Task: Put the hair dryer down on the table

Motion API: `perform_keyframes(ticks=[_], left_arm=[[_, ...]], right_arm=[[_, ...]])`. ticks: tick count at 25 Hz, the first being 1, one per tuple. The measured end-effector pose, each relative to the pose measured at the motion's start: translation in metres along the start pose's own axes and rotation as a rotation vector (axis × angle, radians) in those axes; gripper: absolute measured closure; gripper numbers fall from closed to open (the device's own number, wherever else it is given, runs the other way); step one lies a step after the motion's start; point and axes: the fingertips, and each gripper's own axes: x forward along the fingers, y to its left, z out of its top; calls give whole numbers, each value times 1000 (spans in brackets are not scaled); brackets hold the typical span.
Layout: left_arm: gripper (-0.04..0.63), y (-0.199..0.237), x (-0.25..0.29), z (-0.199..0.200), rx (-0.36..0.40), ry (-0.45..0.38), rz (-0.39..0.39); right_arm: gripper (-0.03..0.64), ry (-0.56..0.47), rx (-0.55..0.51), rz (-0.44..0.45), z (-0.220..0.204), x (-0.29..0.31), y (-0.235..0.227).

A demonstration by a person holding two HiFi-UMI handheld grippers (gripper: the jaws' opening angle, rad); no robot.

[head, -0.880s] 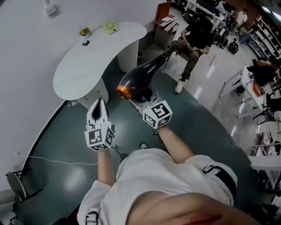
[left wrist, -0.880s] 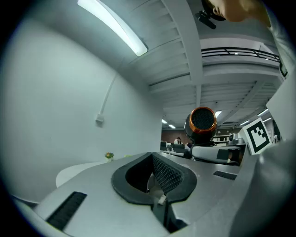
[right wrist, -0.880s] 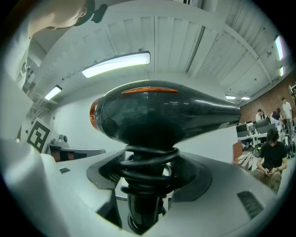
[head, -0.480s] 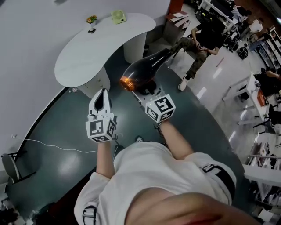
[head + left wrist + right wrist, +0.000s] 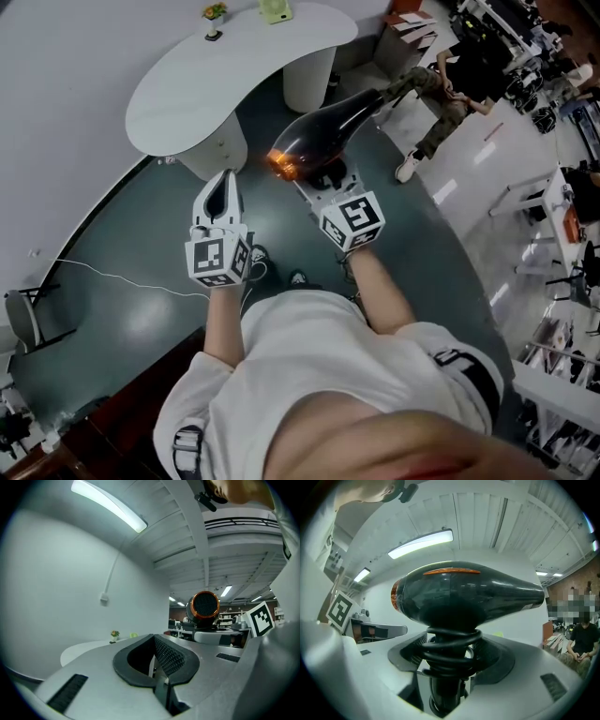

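Note:
A black hair dryer (image 5: 323,136) with an orange ring at its rear hangs in the air over the floor, short of the white curved table (image 5: 187,89). My right gripper (image 5: 319,180) is shut on its handle, which has the cord coiled round it (image 5: 447,656). The dryer's body (image 5: 464,592) stands above the jaws, nozzle to the right. My left gripper (image 5: 225,187) is to the left of the dryer, shut and holding nothing; its pads (image 5: 168,656) meet at the front. The dryer's orange rear (image 5: 204,606) shows in the left gripper view.
A small flower pot (image 5: 214,11) and a green object (image 5: 275,9) stand at the table's far end. A person sits on a chair (image 5: 459,80) to the right of the table. A thin cable (image 5: 112,277) runs across the dark floor at left, by a chair (image 5: 23,319).
The person has moved on across the floor; the table has shifted up and right in the head view. Both grippers ride a little higher in the frame, the dryer still held.

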Motion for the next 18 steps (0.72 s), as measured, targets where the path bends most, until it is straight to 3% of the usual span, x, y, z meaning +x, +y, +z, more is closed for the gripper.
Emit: perform_keyframes(ticks=[18], left_arm=[[577,31,119,14,-12,-31,-119]], right_arm=[[322,-3,-44,-50,9,83,-61]])
